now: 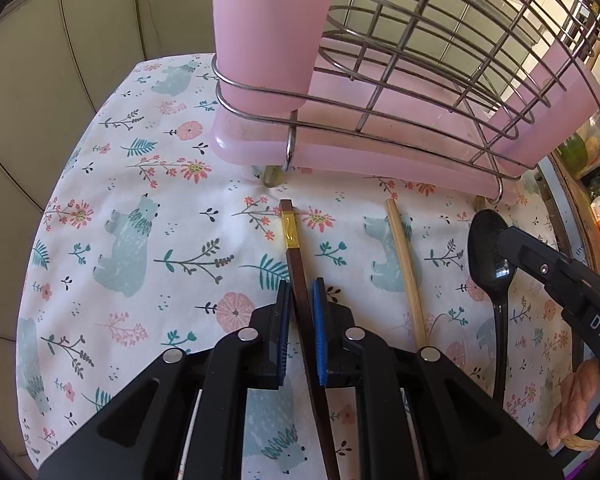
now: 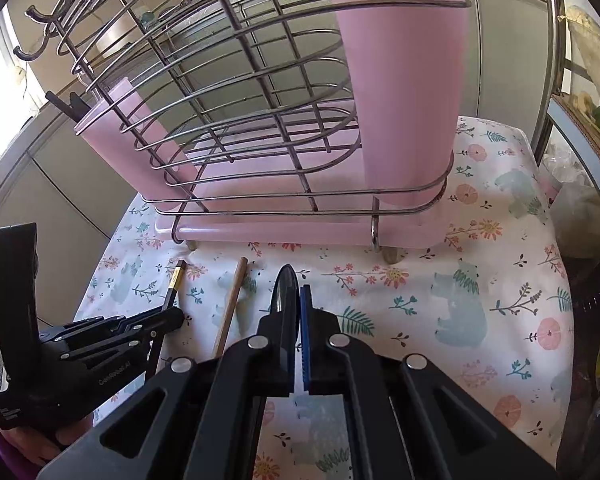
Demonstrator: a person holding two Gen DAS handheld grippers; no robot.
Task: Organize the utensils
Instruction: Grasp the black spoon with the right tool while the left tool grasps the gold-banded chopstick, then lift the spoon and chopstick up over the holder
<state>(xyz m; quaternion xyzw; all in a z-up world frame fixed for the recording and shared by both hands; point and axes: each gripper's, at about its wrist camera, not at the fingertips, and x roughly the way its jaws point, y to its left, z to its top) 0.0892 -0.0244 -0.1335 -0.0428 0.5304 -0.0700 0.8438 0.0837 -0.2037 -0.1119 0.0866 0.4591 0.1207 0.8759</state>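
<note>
utensils lie in a row on the floral cloth [image 1: 148, 184] in front of the wire rack [image 1: 420, 60] with its pink cups [image 1: 268, 28]. leftmost, a dark chopstick with a gold band [image 1: 296, 264] sits between the narrowed jaws of the left gripper [image 1: 302, 308]; the pads look to be clamped on it, gripped well down its length, so it could pivot or slide out when lifted. next, a pale wooden chopstick [image 1: 406, 272] lies loose just beside it and could get nudged. rightmost, the right gripper [image 2: 296, 320] is pinched tight on a black spoon [image 2: 285, 292], edge-on; that thin, glossy grip may let it twist or drop before reaching a cup.
</note>
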